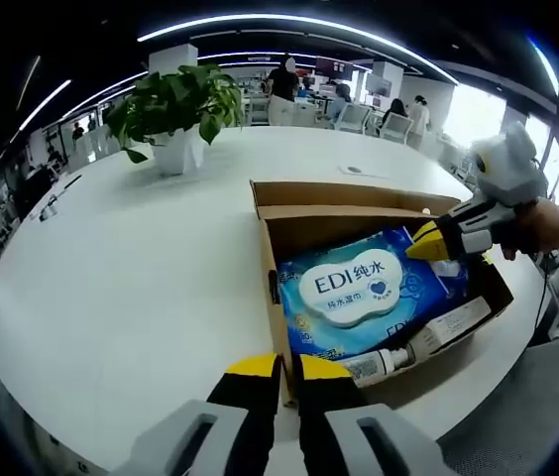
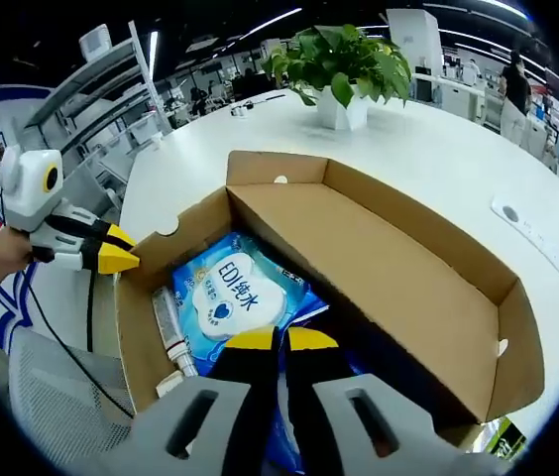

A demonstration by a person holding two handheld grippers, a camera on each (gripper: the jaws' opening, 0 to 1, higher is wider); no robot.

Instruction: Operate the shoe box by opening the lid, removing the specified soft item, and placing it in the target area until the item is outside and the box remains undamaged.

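Inside the open shoe box (image 2: 398,288), wet-wipes pack (image 2: 230,297) lies flat, lengthwise; both grippers (image 1: 284,372) (image 2: 279,342) clenched, empty.

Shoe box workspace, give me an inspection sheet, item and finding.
Surface: round white table.
Job's things: cardboard shoe box open, lid folded back; blue wet wipes pack lying inside.
Clutter: small bottle and slim white box beside the pack; potted plant on the table.
Grippers: left gripper at the box's edge; right gripper over the pack; both nearly closed, holding nothing.
Cables: dark cable beside the table.
Surroundings: office, chairs, people behind.
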